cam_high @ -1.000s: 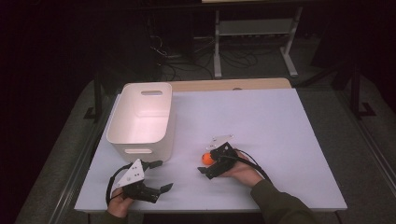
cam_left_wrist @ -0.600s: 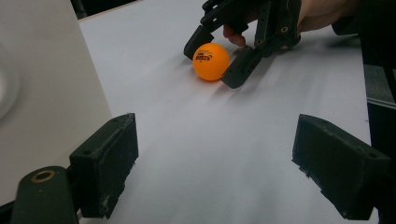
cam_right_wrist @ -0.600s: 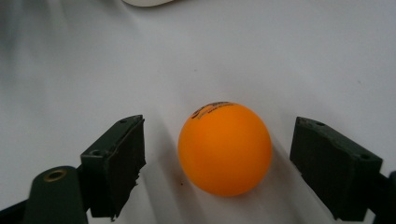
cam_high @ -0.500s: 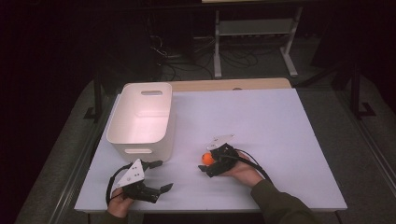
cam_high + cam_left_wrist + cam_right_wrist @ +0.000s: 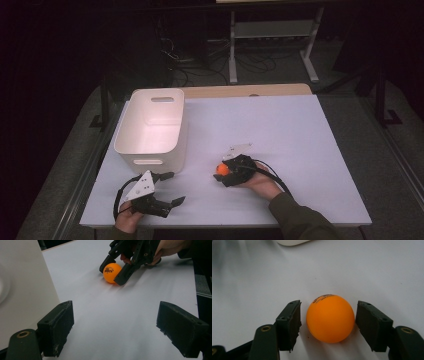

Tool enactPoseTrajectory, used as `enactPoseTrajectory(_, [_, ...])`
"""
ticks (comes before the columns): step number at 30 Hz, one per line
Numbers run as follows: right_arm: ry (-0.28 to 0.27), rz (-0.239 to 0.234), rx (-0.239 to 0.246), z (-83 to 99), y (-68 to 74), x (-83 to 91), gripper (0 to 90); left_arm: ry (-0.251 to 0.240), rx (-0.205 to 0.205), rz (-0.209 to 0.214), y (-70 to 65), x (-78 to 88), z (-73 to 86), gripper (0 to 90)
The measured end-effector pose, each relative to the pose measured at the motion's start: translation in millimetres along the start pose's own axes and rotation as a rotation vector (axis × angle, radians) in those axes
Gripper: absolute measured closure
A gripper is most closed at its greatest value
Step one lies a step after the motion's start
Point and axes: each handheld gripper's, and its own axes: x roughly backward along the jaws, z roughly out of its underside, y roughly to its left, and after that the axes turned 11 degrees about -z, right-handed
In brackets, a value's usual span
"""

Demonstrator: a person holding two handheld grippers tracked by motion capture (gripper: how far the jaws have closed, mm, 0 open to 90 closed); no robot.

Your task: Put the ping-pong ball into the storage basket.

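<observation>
Right tool [image 5: 327, 320] has its black jaws either side of the small orange plastic ball [image 5: 330, 318] – they've just been closing in, with a thin gap left on each side, so no pinch yet. Ball sits on the white counter [image 5: 300, 130]. Left tool [image 5: 170, 189] rests nearby, jaws spread wide – white plastic bin [image 5: 152, 127] just beyond it.

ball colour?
Orange ball with dark printed lettering; the right gripper view shows it best.

Orange table-tennis ball [image 5: 330, 318] with dark print, on the white table, between the jaws.
</observation>
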Motion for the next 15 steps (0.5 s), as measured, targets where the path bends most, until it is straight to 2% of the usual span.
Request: enactPoseTrajectory(15, [0.002,-0.013,0.000,-0.3,-1.1,1.4,46.9,0.000,0.000,0.000,0.0,0.0,0.0,14.1])
